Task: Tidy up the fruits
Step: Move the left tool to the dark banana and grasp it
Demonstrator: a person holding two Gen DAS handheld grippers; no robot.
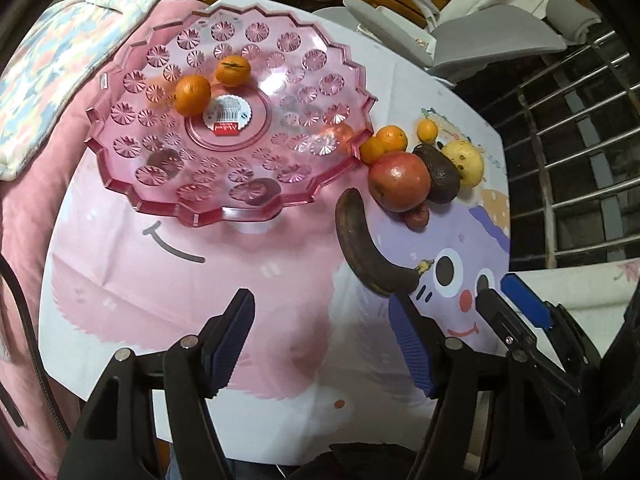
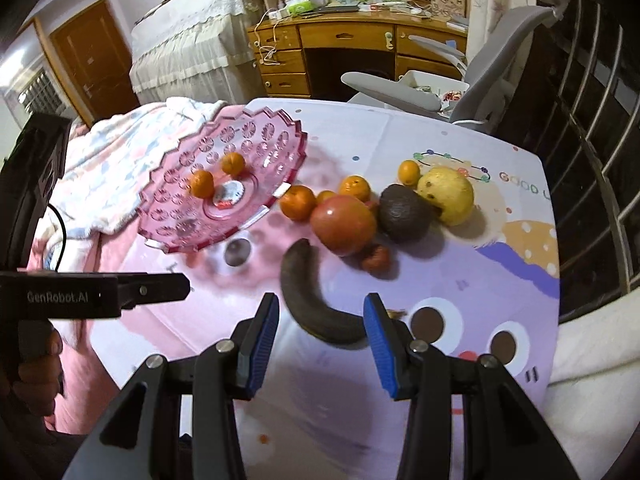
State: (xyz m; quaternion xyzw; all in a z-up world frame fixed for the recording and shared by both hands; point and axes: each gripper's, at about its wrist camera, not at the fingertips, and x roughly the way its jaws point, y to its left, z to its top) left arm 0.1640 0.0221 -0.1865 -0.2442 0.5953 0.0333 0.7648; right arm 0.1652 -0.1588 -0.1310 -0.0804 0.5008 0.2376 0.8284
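The right hand-held gripper is spread wide around the blackened banana, probably untouched; the left hand-held gripper is held wide, empty.

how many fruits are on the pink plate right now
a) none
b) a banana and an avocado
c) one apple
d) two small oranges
d: two small oranges sit on the pink plate, while the banana, avocado and the rest lie on the tablecloth beside it.

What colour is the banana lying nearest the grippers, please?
Dark brown-black, overripe: the banana shows best in the right wrist view.
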